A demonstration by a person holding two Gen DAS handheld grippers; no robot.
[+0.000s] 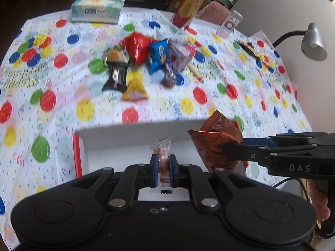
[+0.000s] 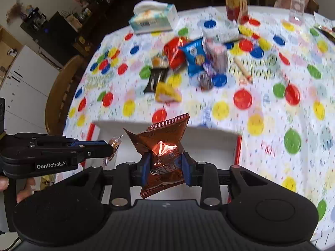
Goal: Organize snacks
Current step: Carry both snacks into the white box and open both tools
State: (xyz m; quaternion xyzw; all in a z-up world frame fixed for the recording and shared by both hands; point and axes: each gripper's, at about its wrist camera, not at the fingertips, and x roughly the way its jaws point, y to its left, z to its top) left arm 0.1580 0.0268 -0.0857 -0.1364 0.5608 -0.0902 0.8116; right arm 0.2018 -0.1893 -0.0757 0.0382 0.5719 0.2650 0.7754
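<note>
I have both tools loaded over the white box, which looks empty, so I judge sorting barely begun. My left gripper pinches a small clear-wrapped candy; my right gripper pinches a crinkled copper packet. The snack pile waits well ahead.

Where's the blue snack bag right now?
The blue snack bag sits mid-pile on the table, between the red bag on its left and pink box on its right.
</note>
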